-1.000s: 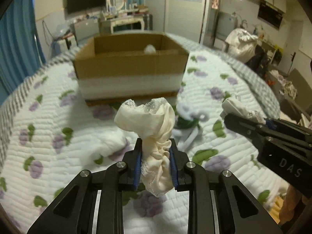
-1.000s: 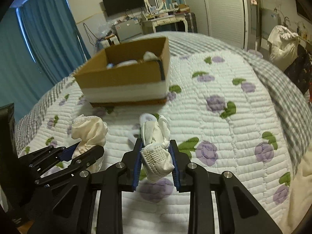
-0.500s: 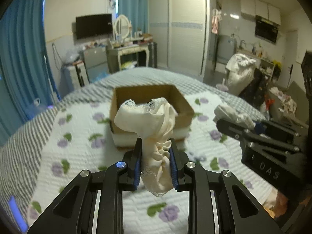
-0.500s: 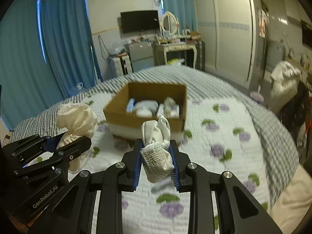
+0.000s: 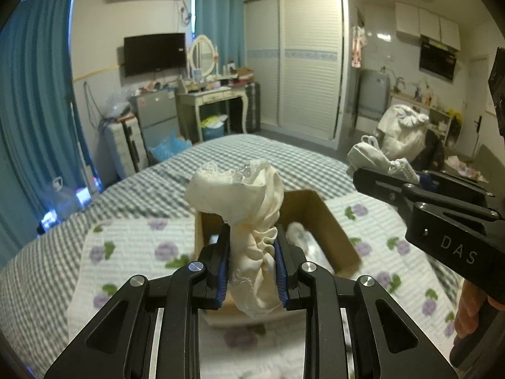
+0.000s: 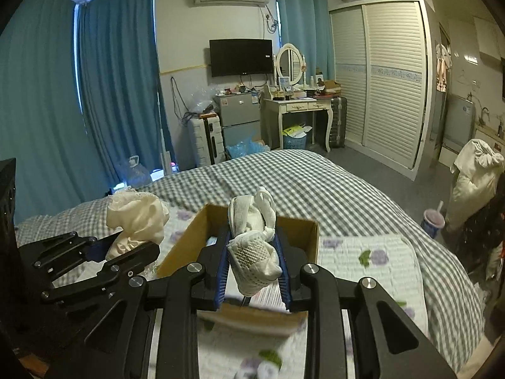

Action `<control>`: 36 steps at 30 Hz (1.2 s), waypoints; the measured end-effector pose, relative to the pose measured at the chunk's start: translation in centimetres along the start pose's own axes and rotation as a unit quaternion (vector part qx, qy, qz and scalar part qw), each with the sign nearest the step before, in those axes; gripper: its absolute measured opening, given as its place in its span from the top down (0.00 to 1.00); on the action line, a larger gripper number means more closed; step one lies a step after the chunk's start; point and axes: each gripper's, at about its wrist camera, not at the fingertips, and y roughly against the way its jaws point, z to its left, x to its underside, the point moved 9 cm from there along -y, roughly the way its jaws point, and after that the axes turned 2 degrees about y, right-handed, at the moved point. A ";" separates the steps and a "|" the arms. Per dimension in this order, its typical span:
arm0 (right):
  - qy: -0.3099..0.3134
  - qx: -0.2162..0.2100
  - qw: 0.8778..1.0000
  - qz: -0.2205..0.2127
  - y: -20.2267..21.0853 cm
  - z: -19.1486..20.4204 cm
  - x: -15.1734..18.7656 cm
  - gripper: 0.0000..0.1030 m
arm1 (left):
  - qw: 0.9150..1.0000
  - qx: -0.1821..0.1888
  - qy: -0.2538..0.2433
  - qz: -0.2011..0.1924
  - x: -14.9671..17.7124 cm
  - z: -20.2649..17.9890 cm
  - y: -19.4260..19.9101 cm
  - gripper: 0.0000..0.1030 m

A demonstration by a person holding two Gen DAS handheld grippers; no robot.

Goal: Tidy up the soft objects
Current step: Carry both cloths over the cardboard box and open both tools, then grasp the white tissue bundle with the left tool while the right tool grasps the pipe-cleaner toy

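Observation:
My left gripper (image 5: 251, 265) is shut on a cream lace-trimmed garment (image 5: 249, 202) and holds it up in front of an open cardboard box (image 5: 328, 224) on the bed. My right gripper (image 6: 252, 271) is shut on a white mesh-patterned cloth bundle (image 6: 252, 246) above the same box (image 6: 189, 246). The right gripper also shows in the left wrist view (image 5: 363, 170), with its white bundle (image 5: 369, 154). The left gripper with the cream garment (image 6: 139, 221) shows at the left of the right wrist view. White items lie inside the box.
The box sits on a white quilt with purple flowers (image 5: 126, 252) over a grey checked bedspread (image 6: 315, 183). Beyond the bed stand a dressing table (image 6: 300, 104), a small fridge (image 6: 240, 117), a wardrobe (image 6: 385, 75) and blue curtains (image 6: 104, 94).
Both grippers rose high above the bed with their cloths still held and moved toward the box. The views now look down on the box from above.

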 end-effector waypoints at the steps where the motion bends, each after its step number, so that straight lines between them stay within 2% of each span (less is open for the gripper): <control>1: 0.000 0.002 1.000 0.003 -1.1 -0.4 -0.2 0.75 | 1.000 0.000 -0.002 0.004 -0.2 0.1 -1.4 0.77; 5: -0.015 -0.001 1.000 0.027 -6.2 -2.1 0.1 0.75 | 1.000 -0.005 -0.011 0.021 0.1 0.3 -5.9 0.77; 11: -0.033 -0.004 0.997 0.073 -12.9 -4.3 3.0 0.75 | 0.998 -0.001 -0.026 0.055 2.1 -0.1 -10.9 0.77; 16: -0.046 -0.014 0.994 0.094 -15.5 -5.1 5.4 0.75 | 0.997 0.000 -0.032 0.076 3.6 -0.5 -12.7 0.77; 19: -0.052 -0.016 0.994 0.097 -15.8 -5.1 5.6 0.74 | 0.997 -0.004 -0.038 0.067 3.6 -0.8 -12.3 0.73; 20: -0.055 -0.014 0.994 0.096 -15.6 -5.3 5.5 0.74 | 0.997 -0.011 -0.044 0.064 3.5 -0.8 -12.2 0.71; 21: -0.058 -0.013 0.994 0.094 -15.4 -5.5 5.4 0.71 | 0.997 -0.020 -0.049 0.062 3.4 -0.7 -12.2 0.55; 22: -0.060 -0.012 0.994 0.091 -14.9 -5.5 5.2 0.69 | 0.997 -0.028 -0.049 0.060 3.3 -0.7 -11.6 0.35; 23: -0.061 -0.011 0.994 0.087 -14.3 -5.5 4.8 0.68 | 0.997 -0.030 -0.044 0.056 3.0 -0.5 -11.4 0.29; 25: -0.063 -0.008 0.995 0.078 -12.7 -5.3 3.5 0.56 | 0.998 -0.030 -0.033 0.045 2.1 -0.3 -10.0 0.28; 27: -0.056 0.000 0.996 0.067 -10.6 -5.2 2.1 0.50 | 0.998 -0.036 -0.024 0.042 0.9 0.0 -8.4 0.28; 31: -0.044 0.011 0.998 0.032 -4.7 -4.9 -1.5 0.48 | 0.999 -0.048 -0.016 0.009 -2.4 0.1 -3.1 0.27; 34: -0.040 0.020 0.999 0.008 0.6 -4.4 -4.2 0.42 | 0.998 -0.064 -0.020 -0.022 -4.7 0.0 2.1 0.17; 36: -0.033 0.029 0.999 -0.009 4.6 -4.2 -5.7 0.40 | 0.996 -0.071 -0.021 -0.046 -5.9 0.1 5.9 0.16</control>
